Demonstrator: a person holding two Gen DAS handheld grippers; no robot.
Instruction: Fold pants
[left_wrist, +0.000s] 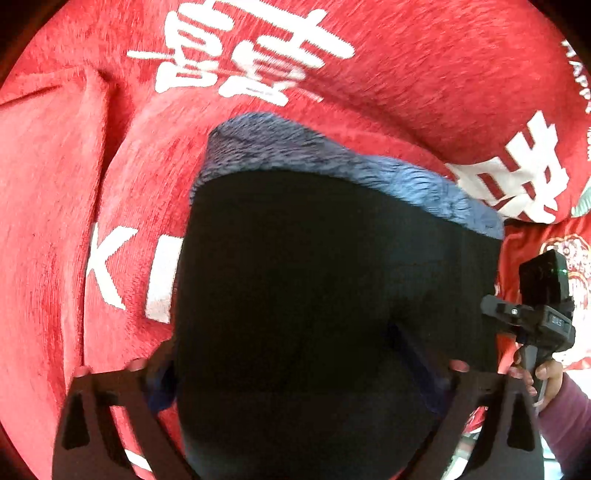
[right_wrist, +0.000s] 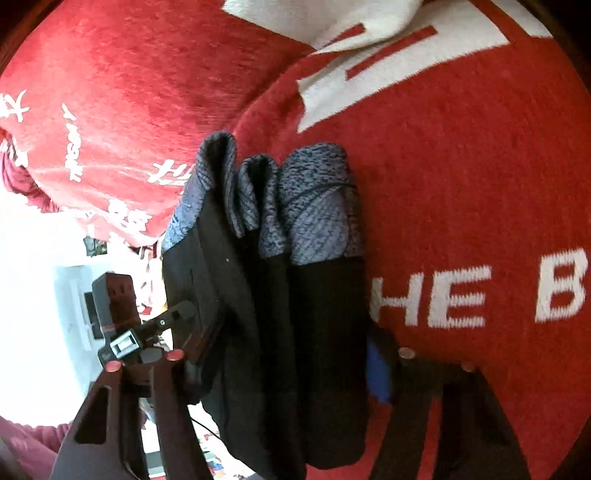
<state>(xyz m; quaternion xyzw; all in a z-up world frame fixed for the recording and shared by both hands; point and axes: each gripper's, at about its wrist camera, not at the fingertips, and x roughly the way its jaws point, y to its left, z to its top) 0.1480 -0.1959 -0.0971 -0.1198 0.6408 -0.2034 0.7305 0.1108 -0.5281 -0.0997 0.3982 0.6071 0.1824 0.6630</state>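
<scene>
Black pants (left_wrist: 314, 277) with a blue-grey fleecy waistband (left_wrist: 332, 155) lie folded on a red blanket (left_wrist: 406, 74). In the left wrist view my left gripper (left_wrist: 299, 365) straddles them. The flat black cloth fills the gap between its wide-set fingers (left_wrist: 110, 406), and I see no squeeze. In the right wrist view the pants (right_wrist: 295, 332) are bunched into pleats at the waistband (right_wrist: 314, 206). My right gripper (right_wrist: 290, 354) has them between its pads, and the blue pad (right_wrist: 378, 369) presses on their right side. A hand (left_wrist: 550, 376) in a purple sleeve holds the right tool.
The blanket (right_wrist: 461, 184) carries large white letters and characters and is rumpled into ridges behind the pants. A white cloth (right_wrist: 332, 14) lies at the far edge. Past the blanket's left edge in the right wrist view is a bright floor (right_wrist: 37, 295).
</scene>
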